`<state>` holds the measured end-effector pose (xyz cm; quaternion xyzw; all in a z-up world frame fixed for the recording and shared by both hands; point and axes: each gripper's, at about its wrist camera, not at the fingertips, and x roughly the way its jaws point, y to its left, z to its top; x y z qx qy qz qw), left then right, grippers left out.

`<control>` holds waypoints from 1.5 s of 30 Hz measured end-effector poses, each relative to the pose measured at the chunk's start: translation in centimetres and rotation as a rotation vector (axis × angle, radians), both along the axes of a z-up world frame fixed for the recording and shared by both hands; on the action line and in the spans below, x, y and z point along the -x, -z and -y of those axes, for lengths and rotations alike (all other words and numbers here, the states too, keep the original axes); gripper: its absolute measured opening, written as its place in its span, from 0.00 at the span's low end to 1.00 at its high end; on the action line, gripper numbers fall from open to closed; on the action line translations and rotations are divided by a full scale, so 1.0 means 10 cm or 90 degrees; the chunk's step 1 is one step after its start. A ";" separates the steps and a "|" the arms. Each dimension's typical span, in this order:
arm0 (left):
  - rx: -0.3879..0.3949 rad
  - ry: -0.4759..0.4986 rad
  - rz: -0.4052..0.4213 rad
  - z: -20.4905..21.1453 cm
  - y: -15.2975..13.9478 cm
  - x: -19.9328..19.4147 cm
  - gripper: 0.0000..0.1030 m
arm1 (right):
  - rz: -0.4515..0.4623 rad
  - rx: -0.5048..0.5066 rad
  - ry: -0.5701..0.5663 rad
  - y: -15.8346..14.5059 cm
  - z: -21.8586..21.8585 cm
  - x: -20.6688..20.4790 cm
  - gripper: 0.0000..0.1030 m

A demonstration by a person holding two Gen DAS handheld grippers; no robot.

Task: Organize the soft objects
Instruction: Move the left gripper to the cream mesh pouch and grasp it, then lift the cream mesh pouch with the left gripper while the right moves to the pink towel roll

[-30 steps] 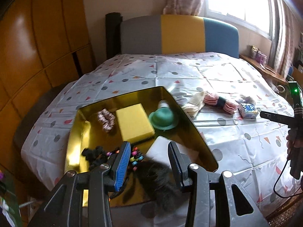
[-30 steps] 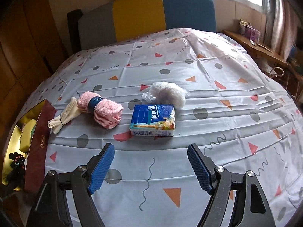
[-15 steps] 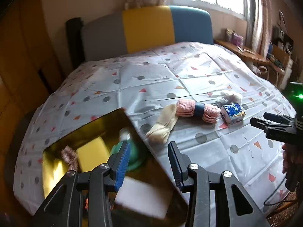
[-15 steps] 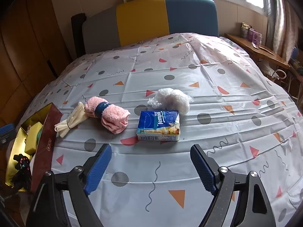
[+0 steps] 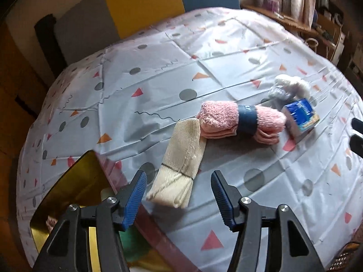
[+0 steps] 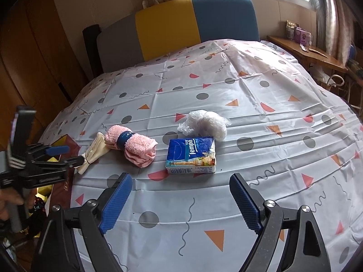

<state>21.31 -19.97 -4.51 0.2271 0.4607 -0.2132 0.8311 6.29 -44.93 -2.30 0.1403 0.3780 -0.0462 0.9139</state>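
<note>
Far left, gold tray (image 5: pixel 74 188), corner only in the left wrist view, brim poking out over the spotted bedsheet (image 5: pixel 158 86). Just right of it, left gripper (image 5: pixel 179 195), jaws just been opening, now roughly half spread, nothing pinched. Straight ahead of those jaws and partly between the tips, cream sock bundle (image 5: pixel 181 167), lying on the bed, long axis running away from the gripper and tilted a little rightward, near end closest, a thin dark band across it. Not touched by either pad as far as can be told. Clearly the left hand's pick, judging by closeness; right hand well apart from it.

Next along, pink towel roll (image 6: pixel 133 146), touching the cream bundle's far end, long axis crosswise, dark blue band around its middle with small white writing, too blurred to read. Then the blue tissue pack (image 6: pixel 191 155), "Tempo" legible on top, fine print along the lower edge unreadable. Just behind it, crumpled clear plastic bag (image 6: pixel 205 124).

Rightmost, right gripper (image 6: pixel 181 201), jaws wide apart, empty, tissue pack dead ahead but short of the tips.
</note>
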 end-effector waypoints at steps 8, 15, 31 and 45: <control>-0.035 -0.019 -0.066 0.12 0.31 -0.30 0.56 | 0.002 -0.011 0.001 -0.01 0.03 0.00 0.86; -0.032 -0.015 -0.038 0.18 0.33 -0.13 0.41 | 0.003 0.008 -0.009 -0.01 -0.02 -0.02 0.86; 0.057 0.019 0.031 0.19 -0.02 1.34 0.41 | -0.005 0.003 0.025 0.00 0.11 0.03 0.86; 0.054 0.006 0.076 0.09 0.35 1.86 0.41 | -0.032 0.030 0.028 0.08 0.06 0.01 0.86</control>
